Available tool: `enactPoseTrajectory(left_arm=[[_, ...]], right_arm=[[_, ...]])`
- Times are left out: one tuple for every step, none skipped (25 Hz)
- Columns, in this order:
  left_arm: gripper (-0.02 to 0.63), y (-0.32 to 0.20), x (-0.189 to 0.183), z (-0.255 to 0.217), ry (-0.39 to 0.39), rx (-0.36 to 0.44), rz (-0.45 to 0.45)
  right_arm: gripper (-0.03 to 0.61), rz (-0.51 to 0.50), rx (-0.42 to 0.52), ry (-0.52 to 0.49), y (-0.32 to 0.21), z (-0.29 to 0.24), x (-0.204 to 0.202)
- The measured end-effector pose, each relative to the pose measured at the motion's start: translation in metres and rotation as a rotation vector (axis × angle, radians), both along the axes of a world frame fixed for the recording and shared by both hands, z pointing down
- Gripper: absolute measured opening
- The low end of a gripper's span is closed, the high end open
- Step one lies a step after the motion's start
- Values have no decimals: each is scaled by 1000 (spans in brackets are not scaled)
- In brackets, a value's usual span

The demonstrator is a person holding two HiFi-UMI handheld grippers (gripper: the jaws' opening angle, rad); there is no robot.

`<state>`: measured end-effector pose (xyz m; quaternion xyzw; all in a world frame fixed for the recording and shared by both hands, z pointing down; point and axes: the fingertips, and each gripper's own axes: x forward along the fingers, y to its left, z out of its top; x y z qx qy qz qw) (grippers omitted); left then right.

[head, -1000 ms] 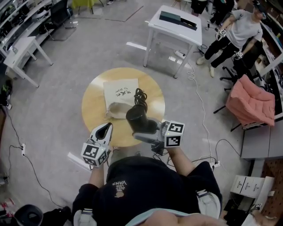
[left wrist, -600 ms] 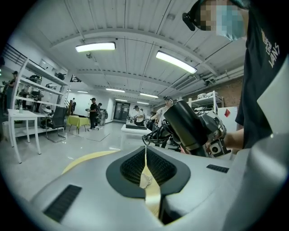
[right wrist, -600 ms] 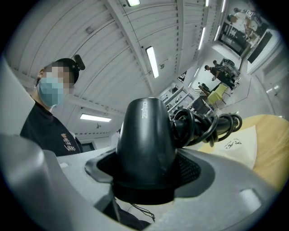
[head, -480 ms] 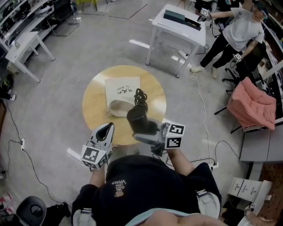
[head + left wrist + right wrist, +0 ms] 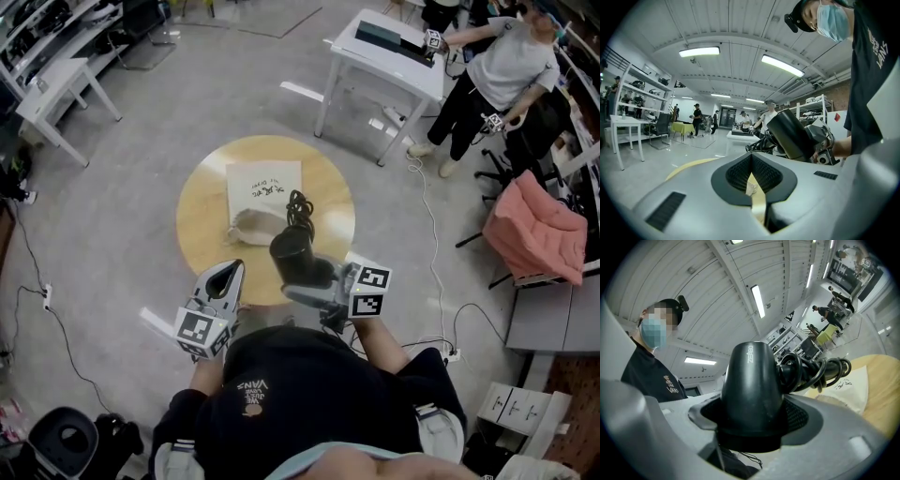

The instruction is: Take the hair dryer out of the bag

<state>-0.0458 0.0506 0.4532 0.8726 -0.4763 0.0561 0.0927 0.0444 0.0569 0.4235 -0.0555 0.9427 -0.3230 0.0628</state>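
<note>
Hair dryer (image 5: 752,380) base out of sight between right gripper (image 5: 309,289) fingers (image 5: 799,416).

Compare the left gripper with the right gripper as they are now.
The left gripper is shut with nothing between its jaws; the right gripper is clamped on the black hair dryer. The left gripper points away from the person toward the round table; the right gripper points across, toward the left one. Both carry a marker cube and hover at the table's near edge.
</note>
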Motion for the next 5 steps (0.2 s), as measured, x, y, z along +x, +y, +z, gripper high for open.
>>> enactPoseTrajectory(left_arm=[[11, 0, -1, 0, -1, -1, -2], [11, 1, -1, 0, -3, -1, -2], [11, 1, -2, -1, -6, -1, -3], [11, 1, -2, 0, -8, -1, -2], [11, 1, -2, 0, -10, -1, -2]], right_arm=[[350, 1, -3, 0, 0, 0, 0], [350, 3, -5, 0, 0, 1, 0], [350, 4, -7, 0, 0, 1, 0], [350, 6, -8, 0, 0, 2, 0], [350, 8, -10, 1, 0, 3, 0]])
